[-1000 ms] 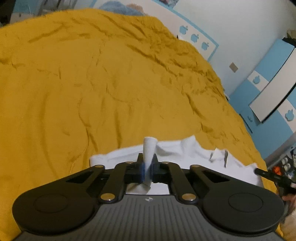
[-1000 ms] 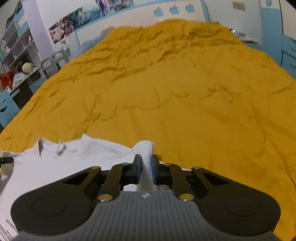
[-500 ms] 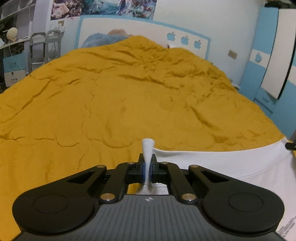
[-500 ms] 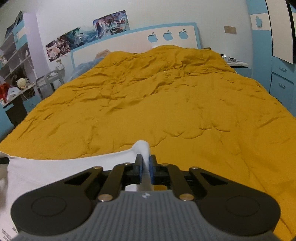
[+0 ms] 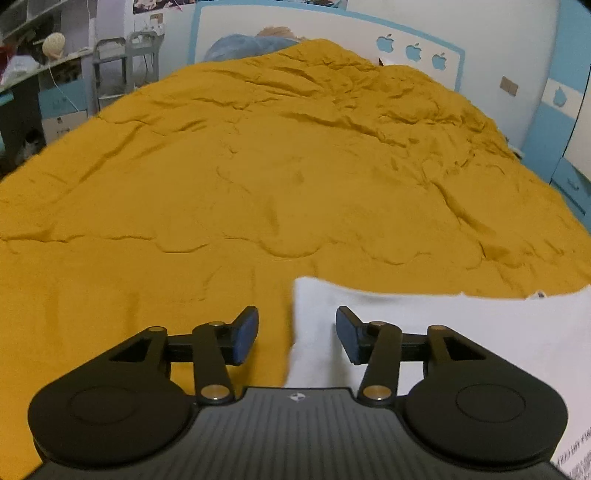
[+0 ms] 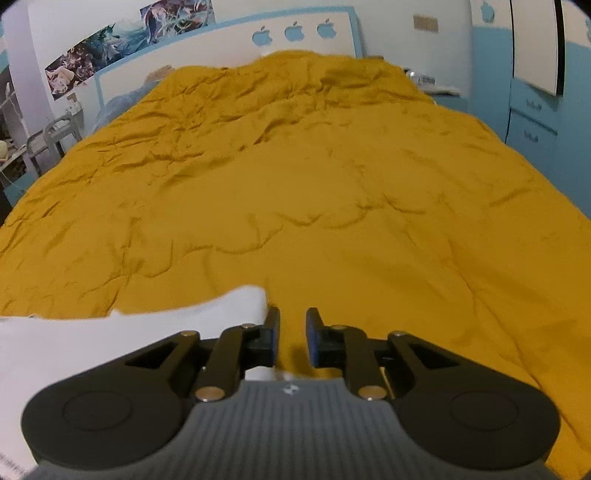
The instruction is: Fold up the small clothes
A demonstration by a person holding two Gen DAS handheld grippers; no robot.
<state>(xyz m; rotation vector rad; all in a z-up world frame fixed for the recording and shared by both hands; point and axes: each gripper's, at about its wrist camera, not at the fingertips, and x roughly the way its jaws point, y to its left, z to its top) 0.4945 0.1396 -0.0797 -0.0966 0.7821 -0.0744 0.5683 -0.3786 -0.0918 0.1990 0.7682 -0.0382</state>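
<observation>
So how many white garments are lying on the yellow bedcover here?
1. A single white garment lies at the near edge of the yellow bedcover, below both claws; its near part is hidden by the tools, so more could lie out of view.

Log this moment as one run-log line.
left gripper: opening, garment between fingers, unpinched | right gripper: opening, nothing between | garment on bedspread

Mustard quilt [image 5: 258, 166] on bed, apple-cutout headboard [image 6: 295, 31], blue cabinets [image 6: 532, 122]

Both wrist cams sit low and close, angled down across the mustard-yellow quilted bedspread [image 5: 258, 177] [image 6: 332, 192] toward the white-blue headboard; both catch the white cotton garment [image 5: 461, 325] [image 6: 110, 332].
</observation>
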